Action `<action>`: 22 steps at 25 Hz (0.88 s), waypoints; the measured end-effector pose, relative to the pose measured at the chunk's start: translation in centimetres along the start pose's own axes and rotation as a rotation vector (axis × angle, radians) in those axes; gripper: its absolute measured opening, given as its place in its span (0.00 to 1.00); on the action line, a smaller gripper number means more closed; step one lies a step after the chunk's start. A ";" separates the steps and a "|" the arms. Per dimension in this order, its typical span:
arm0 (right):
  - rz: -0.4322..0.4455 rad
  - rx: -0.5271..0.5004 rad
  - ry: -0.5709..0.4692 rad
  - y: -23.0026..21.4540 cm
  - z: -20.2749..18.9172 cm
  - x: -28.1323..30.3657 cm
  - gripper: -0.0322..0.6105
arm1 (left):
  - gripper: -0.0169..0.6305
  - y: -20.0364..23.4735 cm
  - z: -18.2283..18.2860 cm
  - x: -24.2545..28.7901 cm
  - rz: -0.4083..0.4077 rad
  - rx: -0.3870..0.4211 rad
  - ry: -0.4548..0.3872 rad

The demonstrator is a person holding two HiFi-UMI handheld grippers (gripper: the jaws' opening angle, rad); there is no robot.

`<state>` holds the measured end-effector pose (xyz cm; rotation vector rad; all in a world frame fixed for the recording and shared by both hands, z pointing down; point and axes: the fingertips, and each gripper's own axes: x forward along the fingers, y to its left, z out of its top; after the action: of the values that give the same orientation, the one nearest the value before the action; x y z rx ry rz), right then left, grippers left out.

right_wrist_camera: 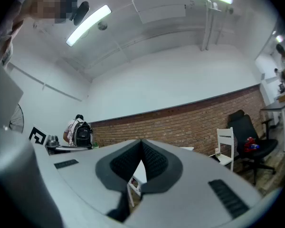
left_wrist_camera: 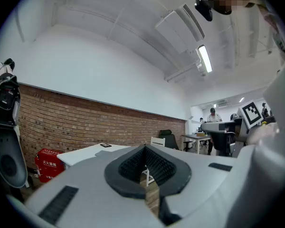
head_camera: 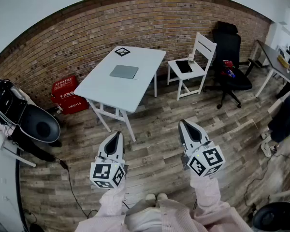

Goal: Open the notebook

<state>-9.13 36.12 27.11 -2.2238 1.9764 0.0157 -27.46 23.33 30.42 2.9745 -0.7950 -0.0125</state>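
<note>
Grey notebook sits closed on the white table, well apart from the left gripper and right gripper. Both are pinched together, empty. I'd walk up first, then part one pair for the cover edge.

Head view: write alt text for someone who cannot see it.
A closed grey notebook lies on a white table by a brick wall, across a wood floor from the person. The left hand-held gripper and right hand-held gripper, both shut and empty, point toward it.
</note>
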 end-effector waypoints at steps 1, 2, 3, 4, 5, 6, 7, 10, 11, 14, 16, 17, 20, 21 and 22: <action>-0.001 -0.002 0.001 -0.1 0.0 0.0 0.05 | 0.01 -0.1 0.0 0.1 0.000 -0.001 0.001; -0.002 -0.002 0.003 -0.3 0.0 0.0 0.05 | 0.01 -0.2 -0.1 0.2 0.001 -0.002 0.003; -0.005 0.000 0.004 -0.5 -0.1 0.0 0.05 | 0.01 -0.2 -0.1 0.3 0.002 -0.003 0.004; -0.010 0.005 0.004 -0.7 -0.1 0.0 0.05 | 0.01 -0.3 -0.2 0.3 0.004 -0.003 0.006; -0.016 0.016 0.001 -0.9 -0.2 0.0 0.05 | 0.01 -0.3 -0.2 0.4 0.007 -0.003 0.007; -0.020 0.029 -0.003 -1.2 -0.2 -0.1 0.05 | 0.01 -0.3 -0.3 0.4 0.009 -0.004 0.008; -0.019 0.043 -0.007 -1.5 -0.3 -0.1 0.05 | 0.01 -0.4 -0.3 0.5 0.011 -0.005 0.008; -0.005 0.052 0.005 -2.1 -0.9 -0.2 0.06 | 0.01 -0.8 -0.6 0.7 0.020 -0.010 0.007; 0.000 0.044 0.015 -2.2 -1.1 -0.2 0.06 | 0.01 -1.0 -0.6 0.7 0.023 -0.011 0.007; 0.018 0.034 0.028 -2.7 -1.6 -0.1 0.06 | 0.01 -1.6 -0.9 1.0 0.028 -0.012 0.006; 0.023 0.034 0.030 -3.2 -1.8 0.0 0.06 | 0.01 -2.0 -1.2 1.3 0.031 -0.015 0.004; 0.028 0.032 0.033 -3.3 -1.9 0.1 0.06 | 0.01 -2.2 -1.2 1.4 0.034 -0.019 0.003; 0.060 0.025 0.051 -3.4 -2.3 0.4 0.11 | 0.01 -2.6 -1.5 1.7 0.040 -0.031 0.000; 0.069 0.022 0.057 -3.5 -2.4 0.5 0.12 | 0.01 -2.7 -1.5 1.8 0.041 -0.032 0.001; 0.073 0.023 0.061 -3.6 -2.5 0.6 0.14 | 0.01 -2.8 -1.6 2.0 0.042 -0.033 0.002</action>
<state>-5.78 35.62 29.97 -2.1616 2.0781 -0.0661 -24.33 24.88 31.81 2.9260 -0.8486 -0.0197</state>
